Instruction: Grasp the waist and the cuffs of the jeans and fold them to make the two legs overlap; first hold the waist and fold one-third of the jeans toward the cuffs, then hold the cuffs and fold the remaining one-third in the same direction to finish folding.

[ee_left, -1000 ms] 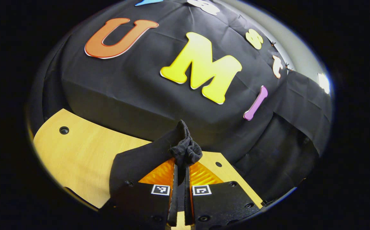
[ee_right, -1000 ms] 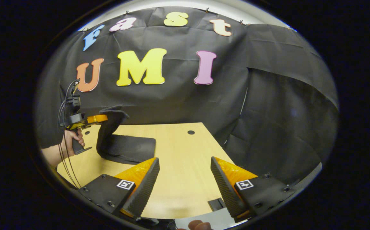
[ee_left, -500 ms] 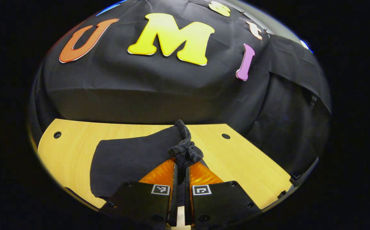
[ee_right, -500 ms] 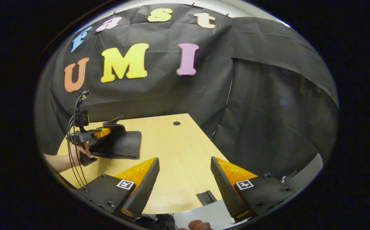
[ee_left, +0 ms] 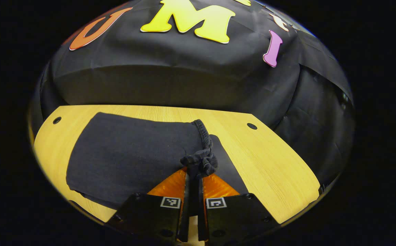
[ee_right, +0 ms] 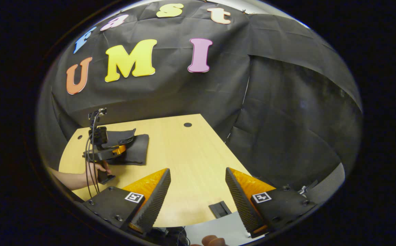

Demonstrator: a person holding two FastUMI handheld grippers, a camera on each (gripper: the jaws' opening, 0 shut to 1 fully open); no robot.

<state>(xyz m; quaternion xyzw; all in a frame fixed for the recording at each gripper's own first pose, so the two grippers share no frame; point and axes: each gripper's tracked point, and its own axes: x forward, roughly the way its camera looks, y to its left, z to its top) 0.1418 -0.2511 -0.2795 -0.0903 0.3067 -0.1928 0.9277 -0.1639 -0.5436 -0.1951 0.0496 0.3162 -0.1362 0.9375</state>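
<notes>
The dark jeans (ee_left: 129, 157) lie folded in a flat rectangle on the wooden table (ee_left: 269, 164). My left gripper (ee_left: 194, 177) is shut on a bunched edge of the jeans, which puckers just past its fingertips and rests low over the folded stack. In the right gripper view the jeans (ee_right: 134, 148) sit far off at the table's left, with the left gripper (ee_right: 114, 150) and the hand (ee_right: 99, 169) holding it right at them. My right gripper (ee_right: 198, 191) stands open over bare wood, well apart from the jeans, with nothing between its fingers.
The table (ee_right: 191, 160) has small round holes (ee_right: 187, 124) near its back edge. A small dark block (ee_right: 220, 208) lies at the front edge. Black cloth walls close in behind and to the right. Cables (ee_right: 90, 164) hang from the left gripper.
My left gripper has lowered the held edge of the jeans onto the stack, which now lies flat. My right gripper has drawn back a little, still open.
</notes>
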